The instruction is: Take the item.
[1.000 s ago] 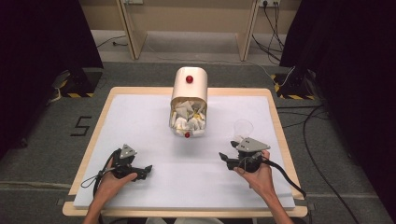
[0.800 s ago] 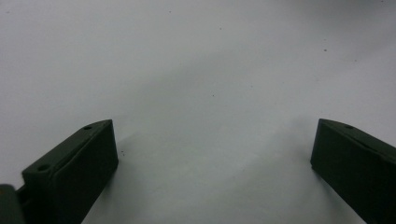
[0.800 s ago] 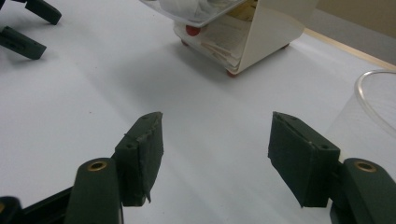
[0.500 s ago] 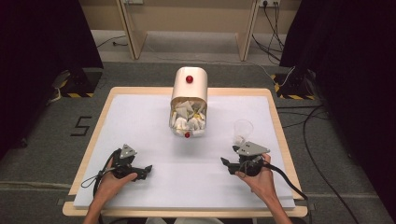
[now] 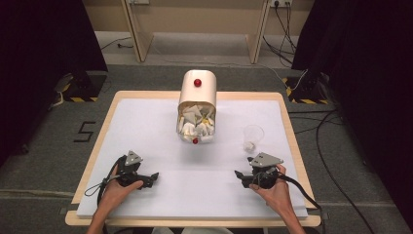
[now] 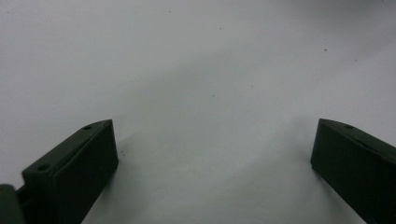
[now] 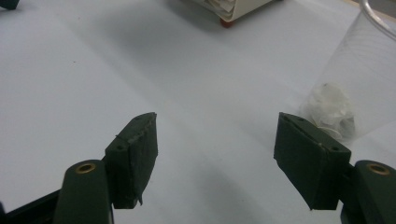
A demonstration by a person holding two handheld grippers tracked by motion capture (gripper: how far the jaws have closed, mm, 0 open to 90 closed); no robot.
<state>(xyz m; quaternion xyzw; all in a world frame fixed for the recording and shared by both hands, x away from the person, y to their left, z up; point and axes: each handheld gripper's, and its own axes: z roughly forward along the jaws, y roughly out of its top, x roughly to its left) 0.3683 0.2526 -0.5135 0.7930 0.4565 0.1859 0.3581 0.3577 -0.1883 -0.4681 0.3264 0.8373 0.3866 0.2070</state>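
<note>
The right gripper [image 5: 243, 176] has drawn back toward the table's [image 5: 146, 122] near edge, away from the clear cup [image 5: 253, 135]; its jaws stand apart, empty. The left gripper [image 5: 148, 178], jaws likewise apart, rests near the near-left corner; likely a pause between steps.

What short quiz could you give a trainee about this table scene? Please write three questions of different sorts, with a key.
1. True or false: the clear cup is empty.
2. Which tongs are nearer the cup: A) left tongs B) right tongs?
3. Fill in: the beige container with a red knob holds white ____.

Key:
1. False; a white sachet lies inside it.
2. B.
3. Sachets.
</note>
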